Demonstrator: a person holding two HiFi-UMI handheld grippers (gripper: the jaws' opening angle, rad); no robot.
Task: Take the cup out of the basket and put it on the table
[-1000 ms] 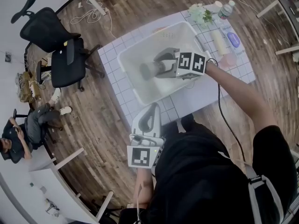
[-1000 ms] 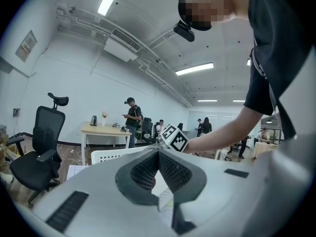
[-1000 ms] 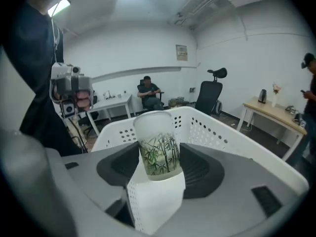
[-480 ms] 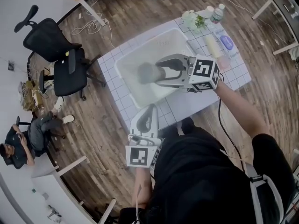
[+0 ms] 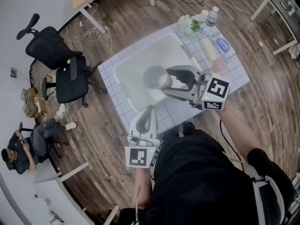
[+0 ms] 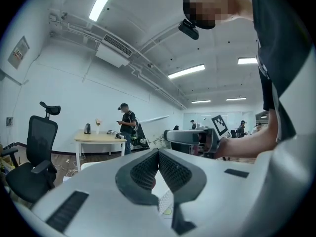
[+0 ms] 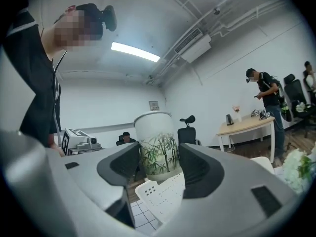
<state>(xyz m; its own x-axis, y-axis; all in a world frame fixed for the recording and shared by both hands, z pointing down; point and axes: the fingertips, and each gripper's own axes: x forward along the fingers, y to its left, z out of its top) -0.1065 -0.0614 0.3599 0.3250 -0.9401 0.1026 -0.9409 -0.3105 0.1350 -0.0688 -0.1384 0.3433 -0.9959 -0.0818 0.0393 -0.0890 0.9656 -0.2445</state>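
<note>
Right gripper [image 5: 168, 82]: clenching the cup [image 5: 156, 77], jaws pressing its lower wall.
Left gripper [image 5: 150, 110]: jaws pressing together, holding nothing, hanging just beside the basket [image 5: 125, 60].
Cup place: hanging over basket, not touching table [image 5: 108, 71].
Progress: gripping done, judging by the hold; carrying clear and setting down remaining.
Hidden: cup base; cup's clearance above basket is proving unreadable.

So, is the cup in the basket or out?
Out: right gripper holds the cup above the basket rim, not yet on table.

The cup [image 5: 157, 77] is over the basket [image 5: 133, 60] on the table [image 5: 174, 111], flowers [image 5: 190, 25] behind.
</note>
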